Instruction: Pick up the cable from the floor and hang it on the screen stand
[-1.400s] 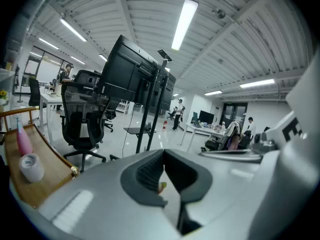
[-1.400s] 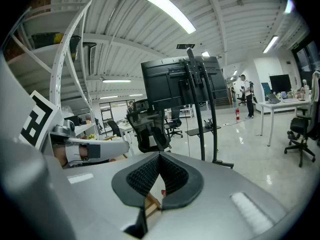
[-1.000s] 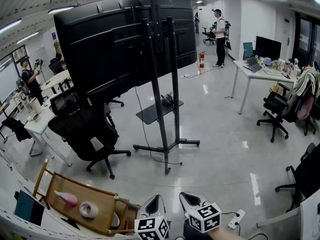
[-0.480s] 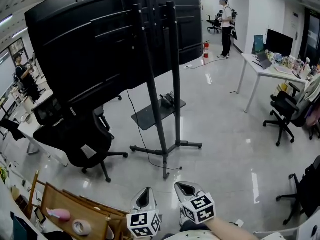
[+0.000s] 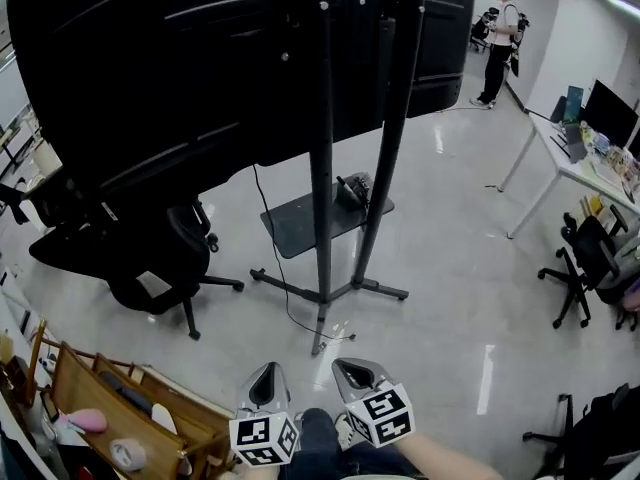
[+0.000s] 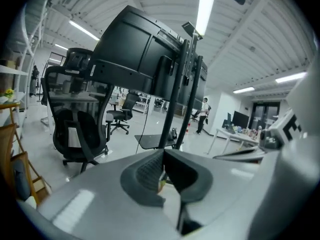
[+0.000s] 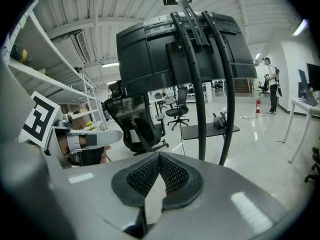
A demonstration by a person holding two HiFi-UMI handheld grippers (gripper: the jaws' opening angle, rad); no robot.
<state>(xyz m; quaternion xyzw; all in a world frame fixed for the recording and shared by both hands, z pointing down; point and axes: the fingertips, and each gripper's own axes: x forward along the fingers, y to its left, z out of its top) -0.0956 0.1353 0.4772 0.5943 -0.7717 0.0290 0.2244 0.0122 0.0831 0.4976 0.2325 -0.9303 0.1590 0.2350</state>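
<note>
Both hand-held grippers sit at the near edge of the head view, side by side and pointing toward the screen stand. The left gripper is clenched, its ribbed pads meeting at the tip with nothing between them. The right gripper is likewise closed on nothing. The stand carries a large black screen that fills the far left of the view. Its two dark uprights run down to spread feet on the glossy grey floor. A thin black cable drops from behind the screen, left of the uprights. It reaches the floor by the stand's near foot and trails there, well apart from both grippers. A low black shelf on the stand holds a small dark object too blurred to name. A black office chair stands left of the stand, and a wooden rack sits at the near left. Far right, a person stands beyond a white desk.
</note>
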